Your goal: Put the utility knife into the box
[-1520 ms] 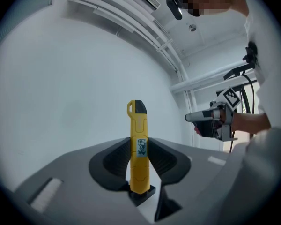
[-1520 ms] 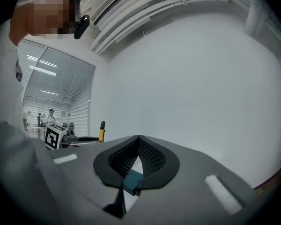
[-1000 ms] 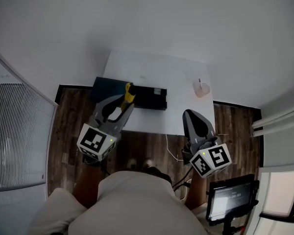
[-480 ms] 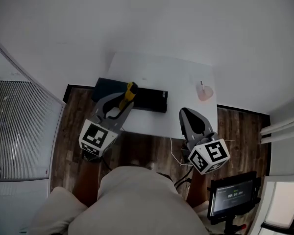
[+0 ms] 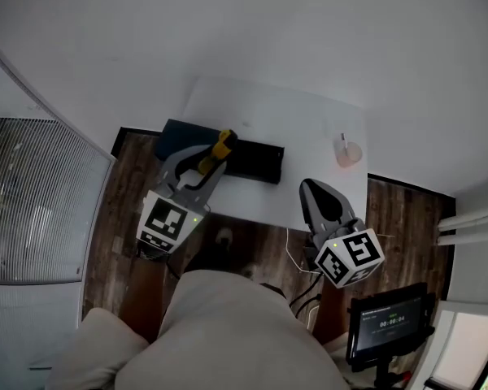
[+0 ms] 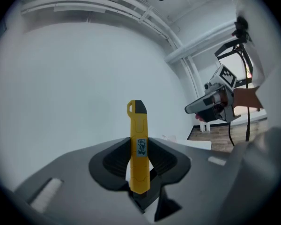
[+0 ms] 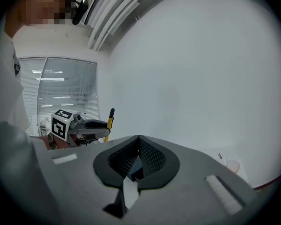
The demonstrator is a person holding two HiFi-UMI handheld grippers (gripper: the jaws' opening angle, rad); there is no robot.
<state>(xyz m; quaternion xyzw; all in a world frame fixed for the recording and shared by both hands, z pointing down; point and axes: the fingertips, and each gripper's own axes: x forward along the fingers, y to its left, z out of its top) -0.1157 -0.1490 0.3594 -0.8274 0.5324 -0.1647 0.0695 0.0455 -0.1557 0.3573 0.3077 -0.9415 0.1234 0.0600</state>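
The left gripper (image 5: pixel 210 167) clamps the yellow utility knife (image 5: pixel 220 147) by one end, its length standing clear above the dark box (image 5: pixel 256 162) at the table's (image 5: pixel 309 128) near left corner, apparently ready for lowering in, while the right gripper (image 5: pixel 312 192), jaws together and empty, hangs at the near edge.
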